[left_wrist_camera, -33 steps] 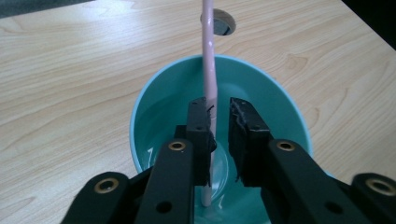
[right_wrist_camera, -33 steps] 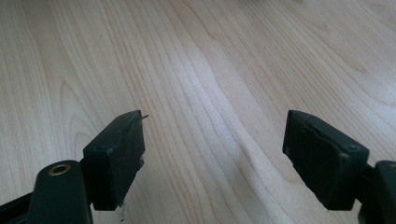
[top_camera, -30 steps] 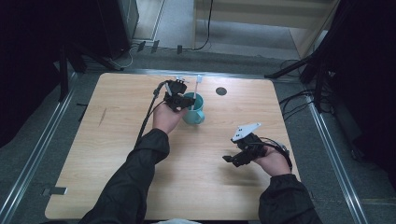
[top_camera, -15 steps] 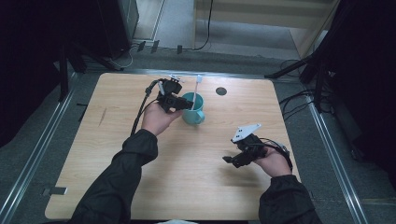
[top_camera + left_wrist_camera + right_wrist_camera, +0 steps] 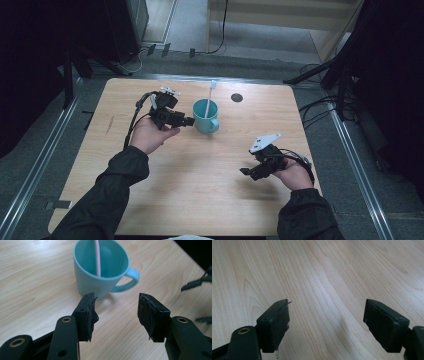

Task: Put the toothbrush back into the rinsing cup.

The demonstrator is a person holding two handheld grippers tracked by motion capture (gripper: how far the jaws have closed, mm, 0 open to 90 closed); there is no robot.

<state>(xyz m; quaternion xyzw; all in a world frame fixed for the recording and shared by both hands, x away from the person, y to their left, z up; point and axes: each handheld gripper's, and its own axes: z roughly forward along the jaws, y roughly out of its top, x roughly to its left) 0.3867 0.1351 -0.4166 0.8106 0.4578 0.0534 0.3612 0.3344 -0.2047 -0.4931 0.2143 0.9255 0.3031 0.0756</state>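
A: Left gripper (image 5: 189, 121)?
B: Its jaws have just been opening; now spread, empty, just at 9 o'clock of the teal mug (image 5: 206, 116) holding a toothbrush (image 5: 210, 95), mid-bench (image 5: 200, 190).
A: Right gripper (image 5: 244, 172)?
B: Spread wide, empty, at the mug's 5 o'clock.

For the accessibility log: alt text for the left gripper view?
The left gripper, jaws open with nothing between them, faces a teal mug standing upright on the wooden table. A pale pink stick leans inside the mug, its handle to the right.
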